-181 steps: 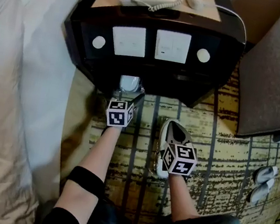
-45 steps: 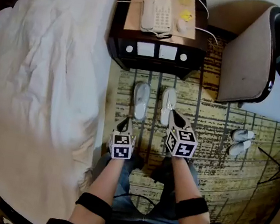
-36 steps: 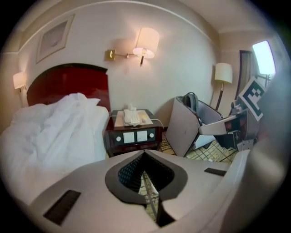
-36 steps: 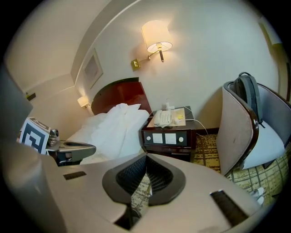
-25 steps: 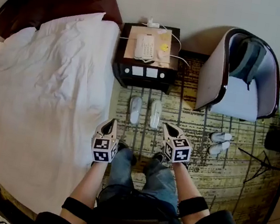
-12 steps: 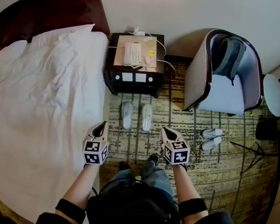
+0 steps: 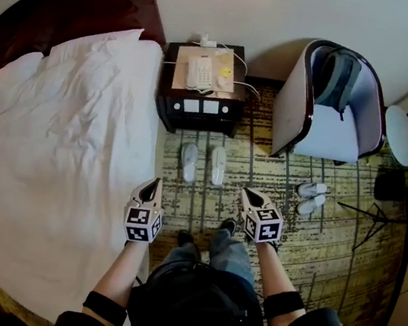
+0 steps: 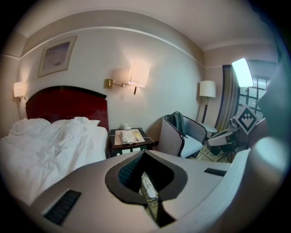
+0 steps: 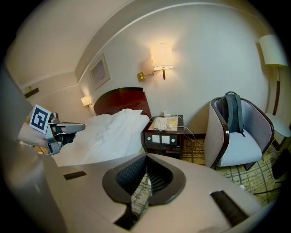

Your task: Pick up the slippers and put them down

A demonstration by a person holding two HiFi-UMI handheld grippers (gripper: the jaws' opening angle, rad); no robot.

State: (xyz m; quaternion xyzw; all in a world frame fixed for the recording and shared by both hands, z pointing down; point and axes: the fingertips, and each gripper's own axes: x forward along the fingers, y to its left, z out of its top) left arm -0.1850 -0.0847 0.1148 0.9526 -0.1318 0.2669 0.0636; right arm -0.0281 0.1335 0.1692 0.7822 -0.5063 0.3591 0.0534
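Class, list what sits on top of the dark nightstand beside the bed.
A white telephone, a small yellow item and white cables lie on the nightstand. Anything beneath the telephone is hidden.

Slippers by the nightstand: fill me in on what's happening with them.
Nobody is handling them at this moment. The pair of white slippers lies side by side on the carpet in front of the nightstand, with nothing touching it. The person stands back from it, with the left gripper and the right gripper held in the air, both shut and empty. A second pair lies near the armchair.
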